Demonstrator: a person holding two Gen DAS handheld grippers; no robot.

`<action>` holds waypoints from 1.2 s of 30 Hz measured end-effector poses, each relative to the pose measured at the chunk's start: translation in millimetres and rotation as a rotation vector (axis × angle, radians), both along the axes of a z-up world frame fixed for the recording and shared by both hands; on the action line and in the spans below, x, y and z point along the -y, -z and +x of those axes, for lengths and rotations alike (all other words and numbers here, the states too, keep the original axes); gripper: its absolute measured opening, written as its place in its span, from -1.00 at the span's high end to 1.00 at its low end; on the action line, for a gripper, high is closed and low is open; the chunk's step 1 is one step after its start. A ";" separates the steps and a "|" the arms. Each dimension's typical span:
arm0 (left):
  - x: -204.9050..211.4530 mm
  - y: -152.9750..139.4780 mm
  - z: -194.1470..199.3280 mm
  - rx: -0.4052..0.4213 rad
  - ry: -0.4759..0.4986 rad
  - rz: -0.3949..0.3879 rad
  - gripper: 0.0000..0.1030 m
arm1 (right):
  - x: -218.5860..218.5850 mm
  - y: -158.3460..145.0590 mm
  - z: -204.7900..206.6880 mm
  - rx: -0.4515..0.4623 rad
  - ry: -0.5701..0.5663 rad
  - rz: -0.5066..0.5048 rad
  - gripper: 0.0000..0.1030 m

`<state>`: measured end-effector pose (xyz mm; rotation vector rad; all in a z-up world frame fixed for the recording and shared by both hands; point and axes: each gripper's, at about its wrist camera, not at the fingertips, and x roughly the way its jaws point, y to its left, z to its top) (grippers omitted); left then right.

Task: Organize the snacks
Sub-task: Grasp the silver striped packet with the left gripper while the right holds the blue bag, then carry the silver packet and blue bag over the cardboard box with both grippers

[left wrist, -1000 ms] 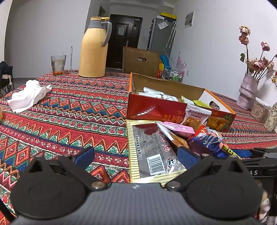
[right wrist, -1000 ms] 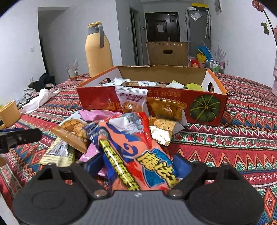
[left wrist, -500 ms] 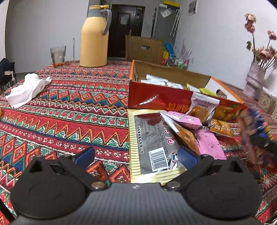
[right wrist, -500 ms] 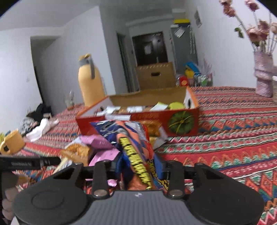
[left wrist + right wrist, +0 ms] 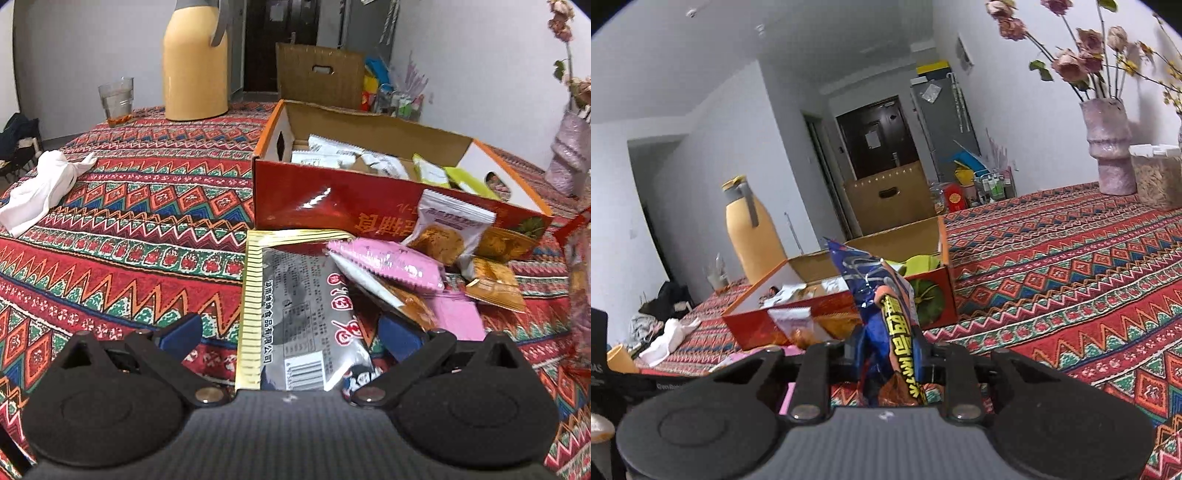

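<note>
An open red cardboard box [image 5: 332, 199] [image 5: 798, 317] on the patterned tablecloth holds several small white and green packets. In front of it lies a heap of snacks: a large silver and gold bag [image 5: 295, 317], a pink packet [image 5: 388, 262], a white cracker packet [image 5: 447, 229]. My left gripper [image 5: 291, 332] is open, its fingers either side of the silver bag's near end without pressing it. My right gripper [image 5: 890, 354] is shut on a blue and orange snack bag [image 5: 882, 306], held upright and lifted off the heap, in front of the box.
A yellow thermos jug [image 5: 195, 62] and a glass [image 5: 116, 99] stand at the back left, and a white cloth [image 5: 44, 188] lies at the left. A pink vase with dried flowers [image 5: 1108, 147] and a clear jar [image 5: 1156, 177] stand far right.
My right gripper closed on the blue and orange bag, lifted it from the heap and rolled. My left gripper moved closer to the silver bag and the box, staying open.
</note>
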<state>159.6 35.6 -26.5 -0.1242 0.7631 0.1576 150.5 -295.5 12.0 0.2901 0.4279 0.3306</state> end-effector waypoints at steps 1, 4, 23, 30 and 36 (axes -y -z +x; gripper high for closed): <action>0.9 1.8 2.9 -0.009 -0.008 0.003 -1.00 | 2.3 1.1 1.9 -0.001 0.001 0.007 0.55; 1.5 7.3 11.1 -0.038 -0.037 0.014 -1.00 | 6.3 4.7 5.5 -0.002 -0.002 0.020 0.55; 0.4 -2.7 -5.0 0.026 0.040 0.056 0.25 | 0.5 5.1 6.8 0.001 -0.018 0.016 0.55; -7.6 0.7 -16.0 0.023 0.027 0.082 -0.43 | -6.0 0.5 -1.1 0.007 -0.020 0.000 0.55; -12.0 8.4 0.1 -0.036 -0.006 0.116 -0.88 | -10.2 0.2 -3.3 0.001 -0.017 -0.008 0.55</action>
